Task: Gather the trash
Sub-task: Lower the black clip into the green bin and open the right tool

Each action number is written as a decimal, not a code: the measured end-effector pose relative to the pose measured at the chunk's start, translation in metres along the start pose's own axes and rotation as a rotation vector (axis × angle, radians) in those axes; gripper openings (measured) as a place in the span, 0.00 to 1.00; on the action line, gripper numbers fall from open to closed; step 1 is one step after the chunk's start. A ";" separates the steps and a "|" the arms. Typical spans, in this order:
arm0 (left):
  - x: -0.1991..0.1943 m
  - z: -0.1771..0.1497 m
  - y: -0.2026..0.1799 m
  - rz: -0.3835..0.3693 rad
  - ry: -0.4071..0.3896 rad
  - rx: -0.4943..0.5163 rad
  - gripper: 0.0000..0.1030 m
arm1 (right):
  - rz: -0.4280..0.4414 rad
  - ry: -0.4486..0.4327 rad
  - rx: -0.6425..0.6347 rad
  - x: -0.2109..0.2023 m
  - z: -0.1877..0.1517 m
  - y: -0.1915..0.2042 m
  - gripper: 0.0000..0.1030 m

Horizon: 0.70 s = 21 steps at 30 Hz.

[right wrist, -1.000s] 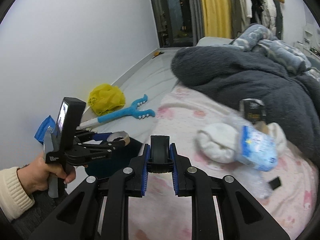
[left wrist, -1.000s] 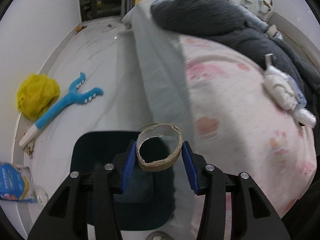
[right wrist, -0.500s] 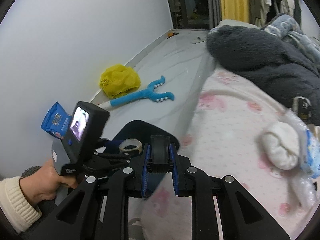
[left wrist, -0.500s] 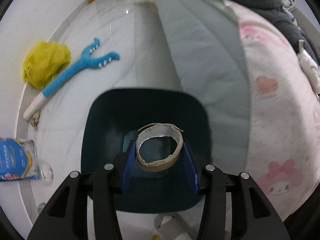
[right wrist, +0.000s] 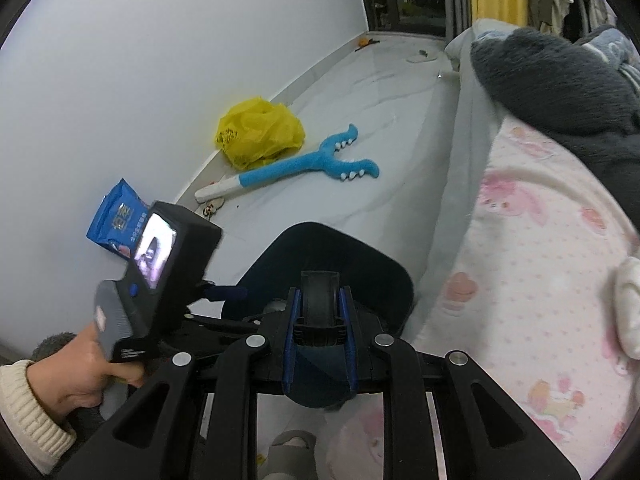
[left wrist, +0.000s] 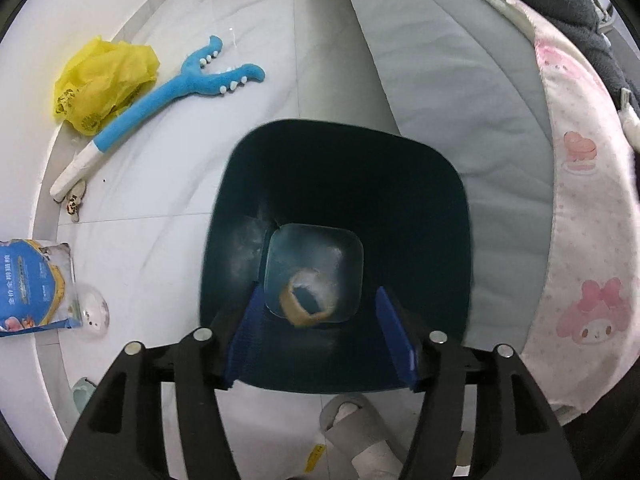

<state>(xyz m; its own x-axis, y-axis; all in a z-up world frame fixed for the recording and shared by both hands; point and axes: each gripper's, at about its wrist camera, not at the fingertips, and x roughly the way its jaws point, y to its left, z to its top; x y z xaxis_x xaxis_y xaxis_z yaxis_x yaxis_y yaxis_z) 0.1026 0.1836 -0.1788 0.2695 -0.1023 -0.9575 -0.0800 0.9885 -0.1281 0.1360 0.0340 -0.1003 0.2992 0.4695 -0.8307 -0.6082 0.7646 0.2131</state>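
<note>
A dark teal trash bin (left wrist: pixel 420 208) stands on the white floor beside the bed; it also shows in the right wrist view (right wrist: pixel 360 264). A cardboard tape ring (left wrist: pixel 306 300) lies at the bottom of the bin. My left gripper (left wrist: pixel 322 334) is open and empty, right above the bin's mouth. My right gripper (right wrist: pixel 318 336) is shut on a black tape roll (right wrist: pixel 320 296), held over the near rim of the bin. The left gripper body (right wrist: pixel 160 272) and the hand holding it show at lower left in the right wrist view.
A yellow plastic bag (left wrist: pixel 104 80), a blue plush toy stick (left wrist: pixel 168 100) and a blue snack packet (left wrist: pixel 28 288) lie on the floor by the wall. The bed with a pink blanket (right wrist: pixel 540 280) and a dark fleece blanket (right wrist: pixel 560 80) is on the right.
My left gripper moved over the bin, opened, and the cardboard ring dropped to the bin's bottom. My right gripper swung left toward the bin, still holding the black roll.
</note>
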 end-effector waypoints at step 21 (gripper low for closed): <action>-0.080 -0.019 0.065 0.003 -0.261 -0.082 0.55 | -0.032 0.164 0.018 0.088 -0.004 0.023 0.19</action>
<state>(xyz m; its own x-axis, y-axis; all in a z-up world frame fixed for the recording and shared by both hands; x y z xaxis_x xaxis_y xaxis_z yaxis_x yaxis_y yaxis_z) 0.0579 0.2536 -0.1153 0.5062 -0.0565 -0.8605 -0.1558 0.9755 -0.1557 0.1449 0.0913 -0.1705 0.1936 0.3678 -0.9095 -0.5867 0.7864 0.1932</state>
